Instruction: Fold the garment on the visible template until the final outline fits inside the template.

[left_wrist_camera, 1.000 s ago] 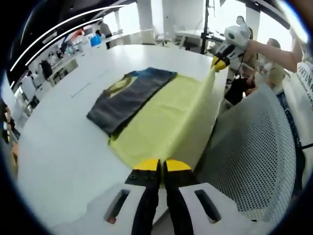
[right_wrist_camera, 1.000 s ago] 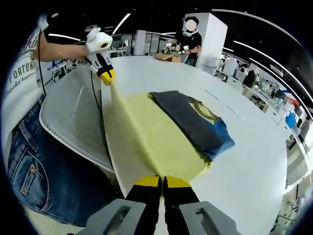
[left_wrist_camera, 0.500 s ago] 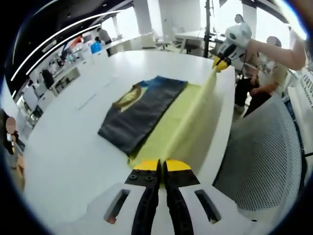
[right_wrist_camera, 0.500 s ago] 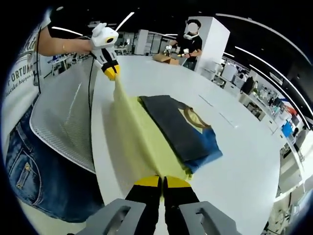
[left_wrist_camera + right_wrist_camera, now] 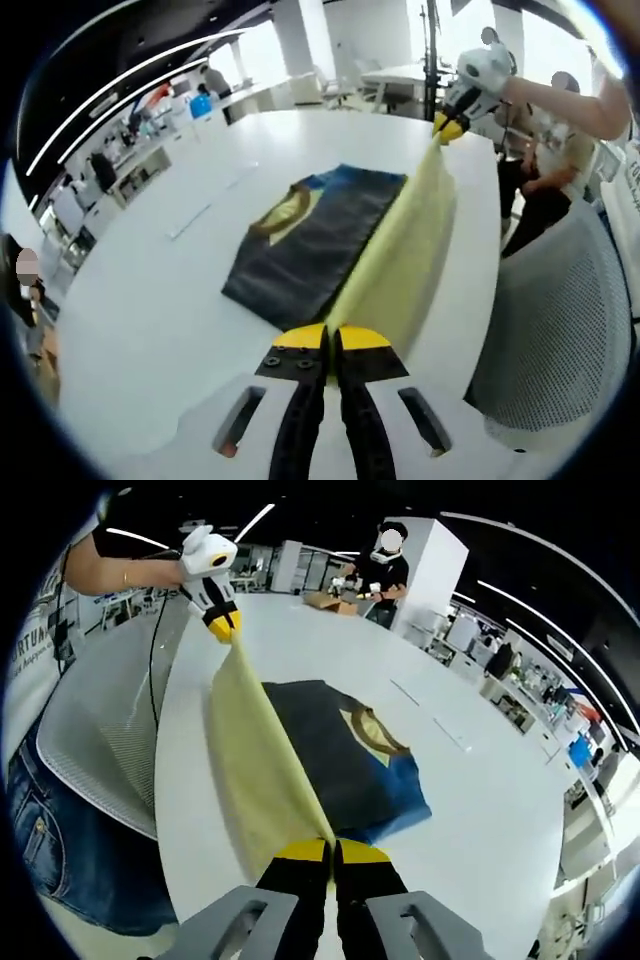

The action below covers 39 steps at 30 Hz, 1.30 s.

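Two hand-held grippers, one garment. The left hand-held gripper and right hand-held gripper are each clamped tight on a corner of the yellow garment, lifting its edge taut above the white counter; its dark, blue-ended part lies flat.

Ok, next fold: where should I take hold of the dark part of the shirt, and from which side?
Probably the dark panel's free corners on the side away from the lifted yellow flap. That edge lies flat and clear on the table, so come in low over the bare tabletop; both tools are now shut on the flap.
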Tool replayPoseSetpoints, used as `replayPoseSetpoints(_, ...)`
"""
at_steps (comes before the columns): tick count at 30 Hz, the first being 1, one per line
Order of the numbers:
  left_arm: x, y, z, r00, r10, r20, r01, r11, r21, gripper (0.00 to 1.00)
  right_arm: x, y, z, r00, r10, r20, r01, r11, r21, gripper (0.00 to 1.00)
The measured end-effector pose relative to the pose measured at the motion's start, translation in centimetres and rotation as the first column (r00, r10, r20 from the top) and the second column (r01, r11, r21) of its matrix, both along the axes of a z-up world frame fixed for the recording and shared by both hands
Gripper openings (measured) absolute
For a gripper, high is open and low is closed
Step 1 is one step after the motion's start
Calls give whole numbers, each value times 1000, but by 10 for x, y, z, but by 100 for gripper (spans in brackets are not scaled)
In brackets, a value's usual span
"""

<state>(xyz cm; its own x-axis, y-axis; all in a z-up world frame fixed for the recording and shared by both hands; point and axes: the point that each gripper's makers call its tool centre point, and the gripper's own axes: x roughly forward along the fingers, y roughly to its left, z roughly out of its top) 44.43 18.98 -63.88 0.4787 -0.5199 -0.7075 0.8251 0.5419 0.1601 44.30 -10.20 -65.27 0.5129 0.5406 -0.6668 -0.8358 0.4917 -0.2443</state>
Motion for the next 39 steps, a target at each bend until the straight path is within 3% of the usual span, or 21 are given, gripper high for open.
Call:
replayPoseSetpoints(19, 48, 1, 14, 998, 38, 44, -37, 999, -26, 0, 46, -1, 19, 995, -63, 77, 63, 998, 2, 0)
replayPoseSetpoints(30, 73, -4, 29, 994, 63, 88, -60, 997, -45, 0, 74, -4, 25, 990, -72, 118, 77, 996, -39, 0)
replayPoseSetpoints(39, 97, -8, 30, 992, 76, 105, -72, 996, -45, 0, 102, -6, 22, 983, -100, 153, 113, 990, -81, 0)
